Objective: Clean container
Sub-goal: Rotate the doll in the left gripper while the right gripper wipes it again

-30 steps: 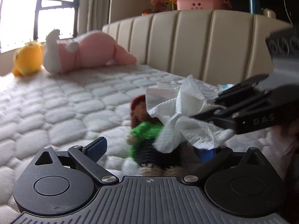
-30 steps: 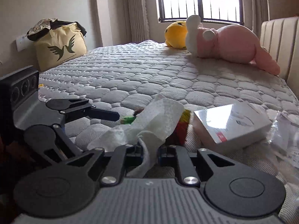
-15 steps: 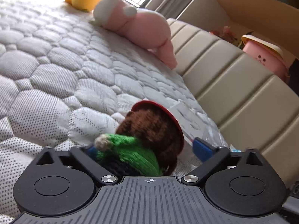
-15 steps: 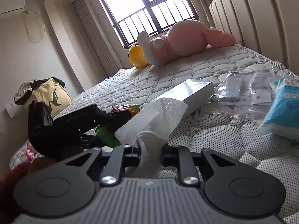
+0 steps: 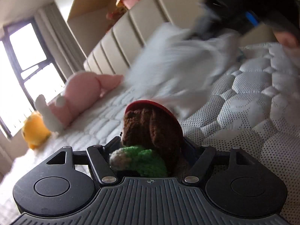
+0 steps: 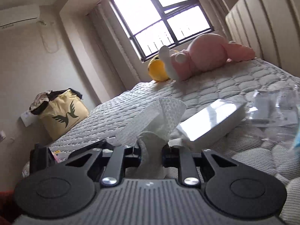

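My left gripper (image 5: 151, 146) is shut on a small knitted figure (image 5: 150, 125), brown with a red rim and a green arm, held close to the camera above the mattress. Just beyond and above it a white paper towel (image 5: 178, 69) shows as a motion blur, hanging from my right gripper (image 5: 234, 5), a dark smear at the top right. In the right wrist view my right gripper (image 6: 151, 154) is shut on that paper towel (image 6: 161, 112), which stands up crumpled between the fingers. The knitted figure does not appear in that view.
A quilted mattress (image 5: 253, 97) lies below with a padded headboard (image 5: 150, 28) behind. On it are a white box (image 6: 210, 120), clear plastic bags (image 6: 277, 103), a pink plush (image 6: 202, 60) and a yellow plush (image 6: 157, 71). A yellow bag (image 6: 63, 116) stands at the bed's far side.
The paper towel, out of the left wrist view half a second ago, now sweeps in blurred above the knitted figure. Both cameras have tilted. Both grips are unchanged.
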The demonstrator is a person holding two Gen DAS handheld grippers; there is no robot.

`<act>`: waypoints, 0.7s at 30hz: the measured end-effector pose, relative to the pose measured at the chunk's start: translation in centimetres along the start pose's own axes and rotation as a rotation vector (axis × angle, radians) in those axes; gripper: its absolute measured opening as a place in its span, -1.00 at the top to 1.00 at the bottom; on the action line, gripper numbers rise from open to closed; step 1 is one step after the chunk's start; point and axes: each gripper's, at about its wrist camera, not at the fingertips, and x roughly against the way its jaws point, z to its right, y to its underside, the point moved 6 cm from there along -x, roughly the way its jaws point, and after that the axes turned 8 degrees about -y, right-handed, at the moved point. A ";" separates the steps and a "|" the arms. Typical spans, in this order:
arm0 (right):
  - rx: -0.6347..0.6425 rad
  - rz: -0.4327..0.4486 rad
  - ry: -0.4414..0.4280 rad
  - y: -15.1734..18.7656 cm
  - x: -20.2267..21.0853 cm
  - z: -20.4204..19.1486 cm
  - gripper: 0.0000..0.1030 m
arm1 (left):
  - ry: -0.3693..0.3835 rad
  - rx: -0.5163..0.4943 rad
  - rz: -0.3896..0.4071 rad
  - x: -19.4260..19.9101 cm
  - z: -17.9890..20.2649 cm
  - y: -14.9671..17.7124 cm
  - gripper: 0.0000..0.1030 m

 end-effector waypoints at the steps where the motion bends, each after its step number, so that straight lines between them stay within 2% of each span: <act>1: 0.030 -0.024 -0.032 0.0 -0.9 -1.3 0.58 | -0.013 -0.011 0.009 0.0 0.2 0.1 -0.53; 2: 0.059 -0.048 -0.064 0.1 -1.8 -2.6 0.58 | -0.023 -0.019 0.016 -0.1 0.3 0.1 -0.54; 4: 0.107 -0.100 -0.103 0.6 -3.6 -4.6 0.57 | -0.024 -0.013 0.031 -0.1 0.3 0.1 -0.73; 8: 0.174 -0.166 -0.046 1.9 -5.5 -5.9 0.53 | -0.015 0.037 0.038 -0.2 -0.5 0.4 -0.77; 16: 0.136 -0.168 0.067 2.2 -2.7 -3.3 0.55 | -0.020 0.041 0.046 -0.7 -0.8 0.7 -0.81; 21: 0.088 -0.147 0.113 2.4 -0.5 -1.6 0.52 | 0.044 0.064 0.017 -0.2 -1.1 0.8 -0.81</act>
